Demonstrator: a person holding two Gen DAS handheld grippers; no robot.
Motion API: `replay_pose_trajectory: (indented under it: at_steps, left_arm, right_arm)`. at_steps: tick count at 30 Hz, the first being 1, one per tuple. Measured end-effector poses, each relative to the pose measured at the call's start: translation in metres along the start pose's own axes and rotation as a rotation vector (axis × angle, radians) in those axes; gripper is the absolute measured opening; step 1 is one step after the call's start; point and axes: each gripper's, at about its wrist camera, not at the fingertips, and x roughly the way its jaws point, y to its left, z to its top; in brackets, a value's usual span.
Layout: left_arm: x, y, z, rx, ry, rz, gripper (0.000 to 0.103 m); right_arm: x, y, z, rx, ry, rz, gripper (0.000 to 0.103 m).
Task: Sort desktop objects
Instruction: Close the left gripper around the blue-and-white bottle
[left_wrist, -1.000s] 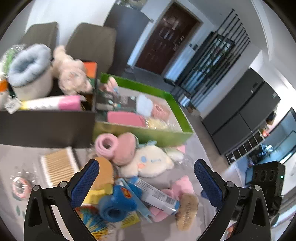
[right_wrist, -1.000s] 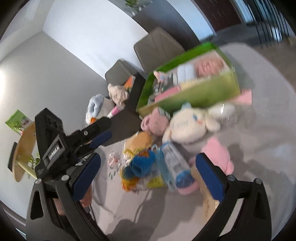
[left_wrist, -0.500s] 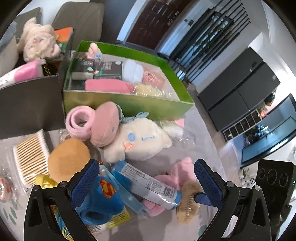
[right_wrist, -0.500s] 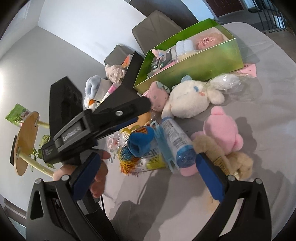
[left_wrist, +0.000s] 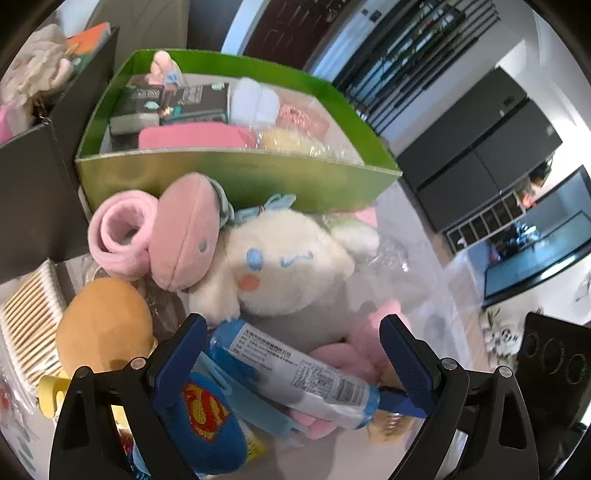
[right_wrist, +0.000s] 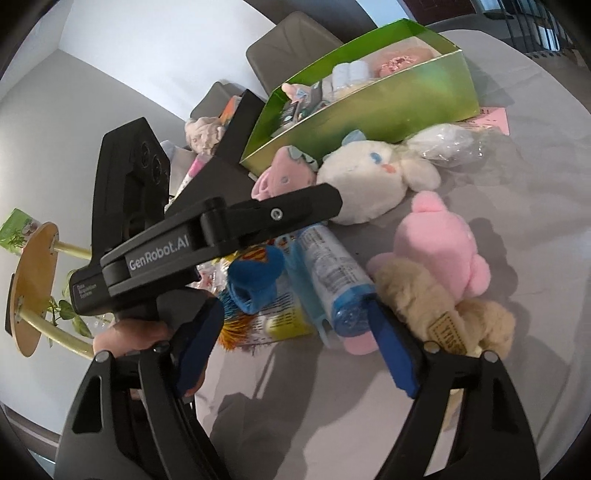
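Clearly, with our left gripper (left_wrist: 291, 354) and right gripper (right_wrist: 295, 339) both gaping, closing, around the blue-capped labelled plastic tube (left_wrist: 295, 373), we risk colliding or snagging the pink plush toy (right_wrist: 439, 243).

Each black tool (right_wrist: 295, 350) carries blue ridged pads (left_wrist: 406, 362), silver screws and white "GenRobot.AI" lettering.

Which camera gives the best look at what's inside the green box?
The left wrist view: it looks down into the green box, showing the pink pouch, dark packets and wrapped items. The right wrist view catches the box from the side, so its near wall hides most contents.
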Motion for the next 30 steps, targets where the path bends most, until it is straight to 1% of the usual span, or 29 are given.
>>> replay_pose_trajectory:
  at_steps: [3,6,10,15,18,23,27,30]
  left_arm:
    - [0.007,-0.002,-0.001,0.038,0.035,0.020,0.095]
    - [0.014,0.001,-0.004,0.045,0.058,0.041,0.095]
    - [0.011,-0.002,-0.007,0.062,0.054,0.055,0.095]
    - [0.008,-0.011,-0.016,0.078,0.055,0.102,0.095]
    - [0.000,-0.017,-0.022,0.084,0.044,0.111,0.095]
    - [-0.020,-0.034,-0.031,0.106,0.003,0.137,0.095]
    - [-0.031,-0.048,-0.036,0.132,-0.029,0.171,0.095]
    - [-0.035,-0.052,-0.040,0.135,-0.037,0.192,0.095]
  right_arm:
    - [0.003,0.001,0.000,-0.010,0.002,-0.021,0.081]
    - [0.006,0.000,0.001,-0.005,0.003,-0.034,0.081]
    - [0.008,0.001,0.001,-0.011,-0.004,-0.048,0.082]
    - [0.008,0.003,0.000,-0.028,-0.020,-0.078,0.082]
    - [0.006,0.003,0.000,-0.033,-0.038,-0.096,0.082]
    - [0.002,0.002,-0.001,-0.039,-0.069,-0.100,0.082]
    - [0.002,0.006,-0.004,-0.066,-0.094,-0.120,0.082]
    - [0.002,0.012,-0.007,-0.103,-0.116,-0.143,0.082]
